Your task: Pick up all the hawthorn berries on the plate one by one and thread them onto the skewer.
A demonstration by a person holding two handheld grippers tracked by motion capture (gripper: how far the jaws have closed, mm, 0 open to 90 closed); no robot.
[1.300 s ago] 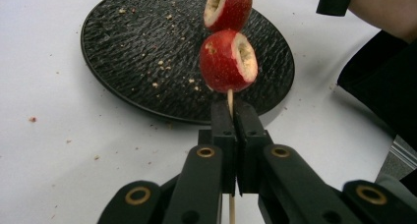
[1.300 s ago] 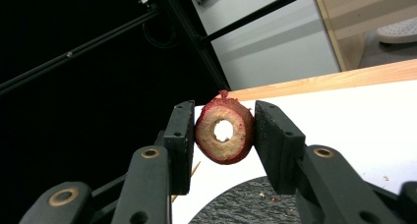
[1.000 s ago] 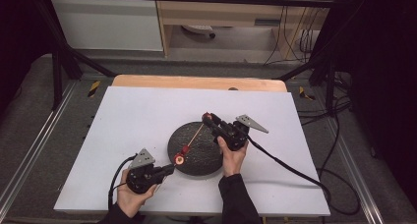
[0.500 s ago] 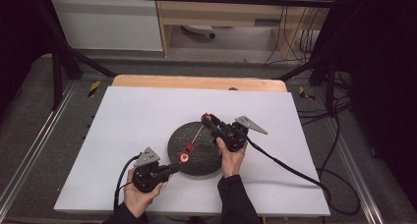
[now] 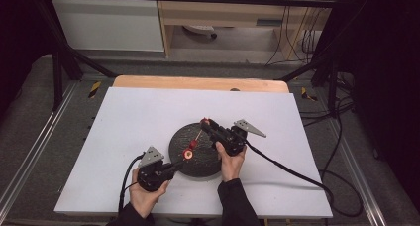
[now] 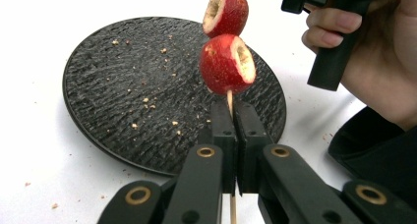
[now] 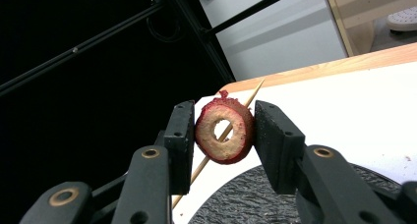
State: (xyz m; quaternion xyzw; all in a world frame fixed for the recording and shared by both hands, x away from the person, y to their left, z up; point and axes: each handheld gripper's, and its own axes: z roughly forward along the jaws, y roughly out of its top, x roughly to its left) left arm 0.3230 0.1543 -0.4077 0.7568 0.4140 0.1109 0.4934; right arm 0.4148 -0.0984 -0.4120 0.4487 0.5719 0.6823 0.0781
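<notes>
Skewer held between two grippers above a plate on the table

The plate lies on the table, near its front edge and about midway across. The left gripper sits at the plate's front-left rim, with the left hand behind it toward the table's near edge; the right gripper reaches over the plate's back-right rim, with the right hand just right of the plate. The skewer runs slantwise over the plate from one gripper to the other. Two fruit pieces sit on the skewer just beyond the left gripper's closed jaws; a third fruit piece, threaded on the skewer, sits between the right gripper's jaws
</notes>
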